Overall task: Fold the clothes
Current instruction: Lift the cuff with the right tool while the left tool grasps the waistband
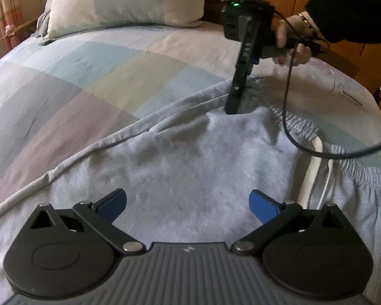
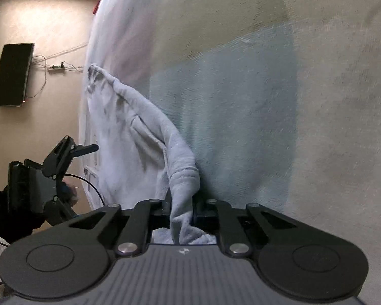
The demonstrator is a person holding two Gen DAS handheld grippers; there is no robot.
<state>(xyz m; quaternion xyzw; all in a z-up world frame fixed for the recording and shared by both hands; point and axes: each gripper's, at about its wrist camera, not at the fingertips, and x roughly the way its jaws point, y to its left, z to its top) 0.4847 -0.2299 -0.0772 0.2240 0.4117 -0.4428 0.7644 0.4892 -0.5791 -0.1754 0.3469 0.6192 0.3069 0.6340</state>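
Pinching now: my right claw (image 2: 181,209) has its jaws pressed together on a bunched fold of the light grey fleece garment (image 1: 190,157), with cloth squeezed up between the black fingers (image 2: 160,211). Left wrist view shows that claw angled down into the far edge of the garment, a hand (image 1: 292,43) in a black fuzzy sleeve (image 1: 353,7) on the handle, and a black cable (image 1: 289,117) trailing across the cloth.

Left claw (image 1: 189,204) is spread wide, blue pads (image 1: 263,204) well apart, nothing between them, hovering over the near part of the garment.

Garment lies spread on the bed's pastel patchwork sheet (image 1: 89,71), elastic waistband (image 1: 302,124) and white drawstring (image 1: 315,162) to the right. Pale pillow (image 1: 124,0) sits at the head of the bed.
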